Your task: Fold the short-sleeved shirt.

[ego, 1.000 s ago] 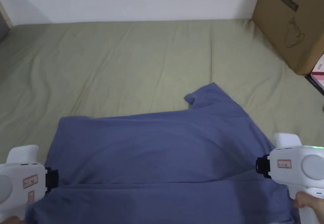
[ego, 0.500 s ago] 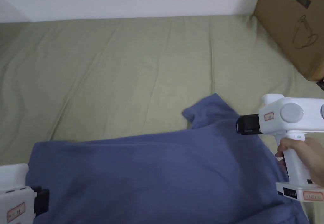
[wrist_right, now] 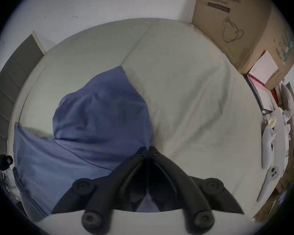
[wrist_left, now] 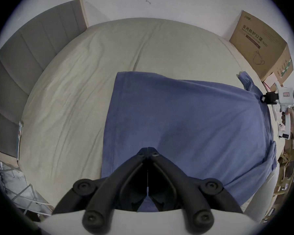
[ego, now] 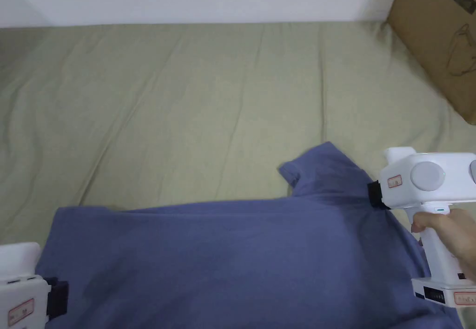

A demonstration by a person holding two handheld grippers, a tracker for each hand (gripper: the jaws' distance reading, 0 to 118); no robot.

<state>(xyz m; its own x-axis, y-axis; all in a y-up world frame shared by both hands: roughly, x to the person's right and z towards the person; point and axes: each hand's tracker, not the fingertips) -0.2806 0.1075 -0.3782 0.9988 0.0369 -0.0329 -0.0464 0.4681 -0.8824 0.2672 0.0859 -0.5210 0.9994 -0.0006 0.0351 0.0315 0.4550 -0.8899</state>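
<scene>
A blue short-sleeved shirt point(ego: 241, 260) lies spread across the near part of the olive bed sheet point(ego: 186, 102), with one sleeve point(ego: 320, 167) pointing away from me. At the shirt's near left edge, my left gripper point(ego: 62, 297) has its jaws together on the cloth. In the left gripper view the tips point(wrist_left: 148, 149) meet over the blue fabric point(wrist_left: 193, 120). My right gripper point(ego: 370, 195) is shut on the shirt's right edge at the base of that sleeve. In the right gripper view its tips point(wrist_right: 147, 149) meet at the cloth's edge point(wrist_right: 95, 113).
A large cardboard box point(ego: 441, 37) stands at the bed's far right corner against the white wall. A grey padded headboard point(wrist_left: 32, 52) runs along the left side. Boxes and loose clutter point(wrist_right: 270, 137) crowd the bed's right edge. Bare sheet stretches beyond the shirt.
My right gripper has moved away from me along the shirt's right side, up to the sleeve base, taking cloth with it. The left gripper stays at the near left edge. The camera shifted.
</scene>
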